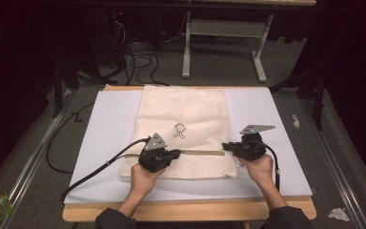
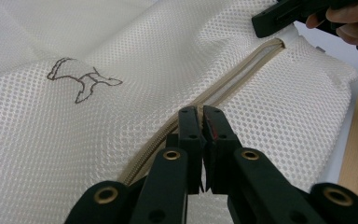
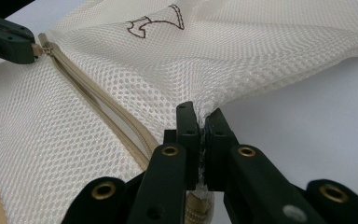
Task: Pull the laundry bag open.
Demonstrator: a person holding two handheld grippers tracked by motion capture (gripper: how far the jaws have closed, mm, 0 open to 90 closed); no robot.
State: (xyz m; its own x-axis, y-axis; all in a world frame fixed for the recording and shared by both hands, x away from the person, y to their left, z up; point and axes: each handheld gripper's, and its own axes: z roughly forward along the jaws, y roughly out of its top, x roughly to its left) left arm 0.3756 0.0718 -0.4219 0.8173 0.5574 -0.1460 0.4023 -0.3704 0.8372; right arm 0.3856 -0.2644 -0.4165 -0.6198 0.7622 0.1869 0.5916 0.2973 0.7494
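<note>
High view: a cream mesh laundry bag (image 1: 183, 129) with a beige zipper (image 1: 202, 153) and a small embroidered outline figure (image 1: 179, 130) lies flat on the white-topped counter (image 1: 105, 133), spanning from its far edge toward the near edge. The left claw (image 1: 175, 153) sits at the zipper's left end, the right claw (image 1: 225, 146) at the bag's right edge, level with the zipper line. Judged purpose: one end anchored while the other works the zipper pull.

Left gripper view: the left claw (image 2: 201, 112) is closed over the zipper (image 2: 233, 77); the jaws meet on the track, apparently pinching the pull, though the pull itself is hidden. The right claw (image 2: 261, 22) is seen at the far end.

Right gripper view: the right claw (image 3: 200, 116) is clamped on a fold of the mesh bag (image 3: 242, 51) at its edge, lifting the fabric slightly off the counter, which keeps the zipper (image 3: 98, 100) taut. The left claw (image 3: 30, 50) grips at the far end.
</note>
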